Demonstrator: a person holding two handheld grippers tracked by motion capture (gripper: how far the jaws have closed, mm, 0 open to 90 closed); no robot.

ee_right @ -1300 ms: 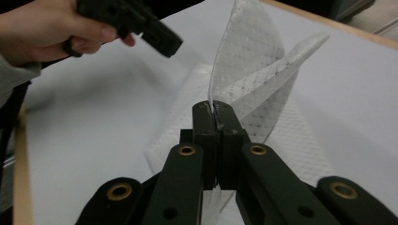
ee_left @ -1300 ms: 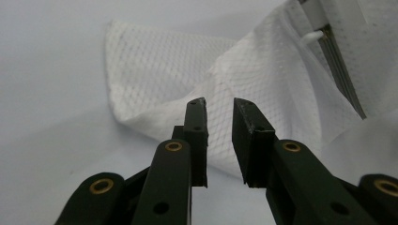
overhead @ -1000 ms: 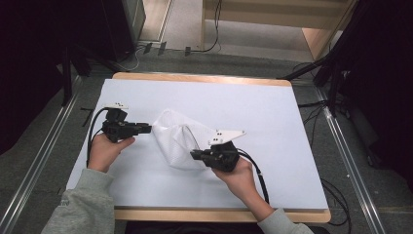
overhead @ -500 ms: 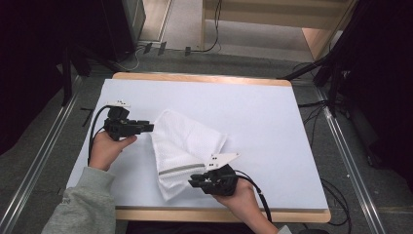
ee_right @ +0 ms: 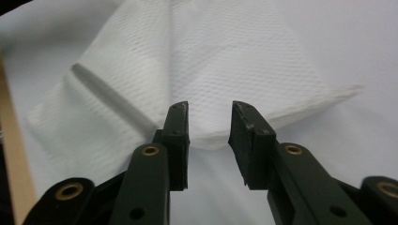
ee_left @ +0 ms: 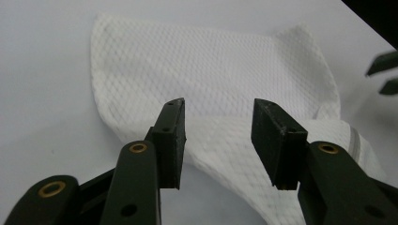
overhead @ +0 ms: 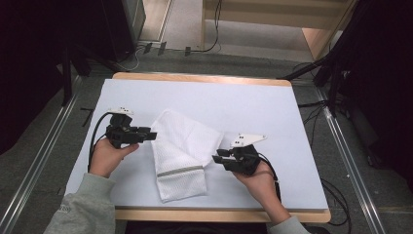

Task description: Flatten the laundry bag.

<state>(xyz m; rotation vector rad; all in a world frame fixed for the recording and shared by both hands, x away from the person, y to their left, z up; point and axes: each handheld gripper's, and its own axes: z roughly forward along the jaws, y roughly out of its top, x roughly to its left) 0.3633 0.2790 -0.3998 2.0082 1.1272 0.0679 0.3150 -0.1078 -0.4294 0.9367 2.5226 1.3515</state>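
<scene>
No text, label, brand, number or sign can be read in any of the views. The white mesh cloth (overhead: 182, 153) carries a plain grey band (no lettering on it), the white worktop (overhead: 272, 112) bears no marking, and the black fingers (ee_left: 171, 136) seen in the two gripper views show brass rivets but no print. The grey plate atop the right gripper (overhead: 220, 160) has a few small dark dots, too small to tell as characters.
</scene>
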